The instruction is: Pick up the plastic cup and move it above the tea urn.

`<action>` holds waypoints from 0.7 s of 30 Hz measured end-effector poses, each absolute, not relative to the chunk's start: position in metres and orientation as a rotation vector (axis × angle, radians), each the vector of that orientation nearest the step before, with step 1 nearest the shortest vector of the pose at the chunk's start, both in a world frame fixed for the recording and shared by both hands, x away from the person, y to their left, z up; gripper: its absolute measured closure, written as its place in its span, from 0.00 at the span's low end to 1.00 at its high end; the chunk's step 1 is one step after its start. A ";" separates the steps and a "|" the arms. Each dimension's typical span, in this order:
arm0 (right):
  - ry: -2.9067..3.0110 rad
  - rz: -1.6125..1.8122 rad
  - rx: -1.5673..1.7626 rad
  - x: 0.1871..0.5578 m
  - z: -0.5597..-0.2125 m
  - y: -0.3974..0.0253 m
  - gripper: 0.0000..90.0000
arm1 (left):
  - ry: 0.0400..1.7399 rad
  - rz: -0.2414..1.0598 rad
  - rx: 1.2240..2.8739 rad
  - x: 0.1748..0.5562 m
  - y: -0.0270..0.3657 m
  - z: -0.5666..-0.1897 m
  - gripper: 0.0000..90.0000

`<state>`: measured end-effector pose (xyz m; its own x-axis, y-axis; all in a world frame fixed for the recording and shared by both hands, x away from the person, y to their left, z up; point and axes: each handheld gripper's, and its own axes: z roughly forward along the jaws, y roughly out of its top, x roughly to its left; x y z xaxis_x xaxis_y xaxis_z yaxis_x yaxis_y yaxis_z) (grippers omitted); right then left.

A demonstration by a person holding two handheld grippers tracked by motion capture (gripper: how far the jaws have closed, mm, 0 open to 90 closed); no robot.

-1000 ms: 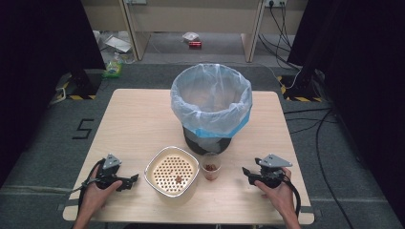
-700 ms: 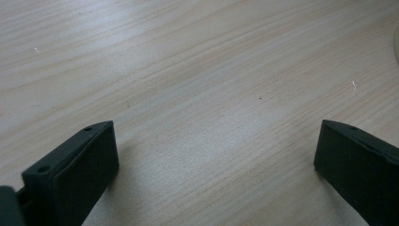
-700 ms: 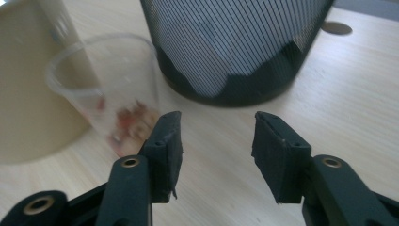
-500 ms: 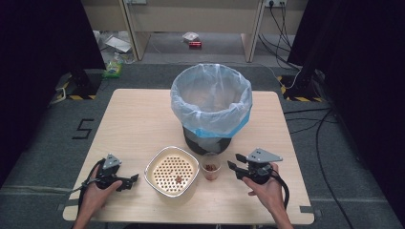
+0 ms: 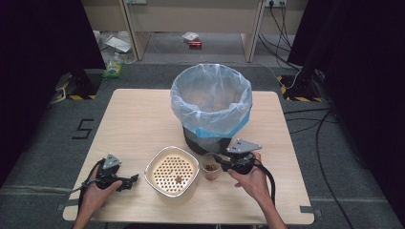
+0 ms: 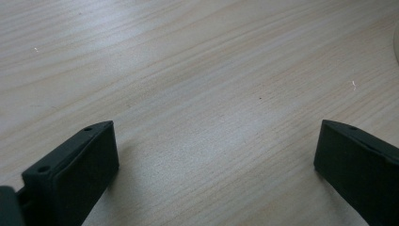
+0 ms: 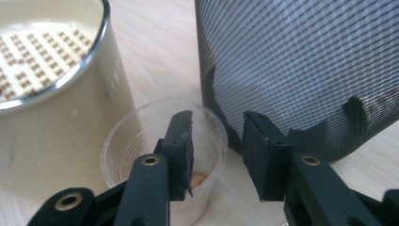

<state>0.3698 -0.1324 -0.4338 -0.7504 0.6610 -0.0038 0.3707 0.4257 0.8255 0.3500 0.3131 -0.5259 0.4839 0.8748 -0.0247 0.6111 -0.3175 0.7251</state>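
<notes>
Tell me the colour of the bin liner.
The bin liner is translucent pale blue; the high view shows it best.

Wooden table [image 5: 138, 124] under bin [image 5: 205, 138], strainer [image 5: 172, 172], cup [image 5: 210, 171]

Plastic cup [image 7: 160, 155] contents partly hidden behind right gripper [image 7: 216, 155]; strainer tub [image 7: 51, 84] cropped at edge.

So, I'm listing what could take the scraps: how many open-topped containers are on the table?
3: the bag-lined bin at the table's middle, the perforated cream basket in front of it, and the small clear cup beside the basket, at the right gripper.
</notes>
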 end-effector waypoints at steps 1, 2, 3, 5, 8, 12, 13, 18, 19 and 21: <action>2.368 1.232 0.887 0.370 -0.436 -0.132 0.73 | 1.222 0.495 2.048 0.350 0.313 -0.526 0.00; 2.381 1.213 0.885 0.370 -0.438 -0.133 0.74 | 1.222 0.495 2.048 0.350 0.313 -0.526 0.00; 2.381 1.213 0.885 0.370 -0.438 -0.133 0.74 | 1.222 0.495 2.048 0.350 0.313 -0.526 0.00; 2.417 1.181 0.884 0.370 -0.445 -0.136 0.79 | 1.222 0.495 2.048 0.350 0.313 -0.526 0.00; 2.446 1.162 0.876 0.365 -0.449 -0.141 0.85 | 1.222 0.495 2.048 0.350 0.313 -0.526 0.00; 2.459 1.146 0.876 0.356 -0.453 -0.154 0.89 | 1.222 0.495 2.048 0.350 0.313 -0.526 0.00; 2.459 1.146 0.876 0.356 -0.453 -0.154 0.89 | 1.222 0.495 2.048 0.350 0.313 -0.526 0.00; 2.483 1.138 0.865 0.350 -0.454 -0.163 0.92 | 1.222 0.495 2.048 0.350 0.313 -0.526 0.00; 2.492 1.138 0.845 0.349 -0.454 -0.162 0.93 | 1.222 0.495 2.047 0.350 0.313 -0.526 0.00; 2.501 1.132 0.817 0.348 -0.453 -0.161 0.94 | 1.222 0.495 2.047 0.350 0.313 -0.526 0.00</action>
<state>0.3477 -0.1606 -0.4527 -0.8020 0.5971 -0.0182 0.3804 0.5341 0.7550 0.3500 0.3131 -0.5259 0.4836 0.8749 -0.0245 0.6109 -0.3173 0.7253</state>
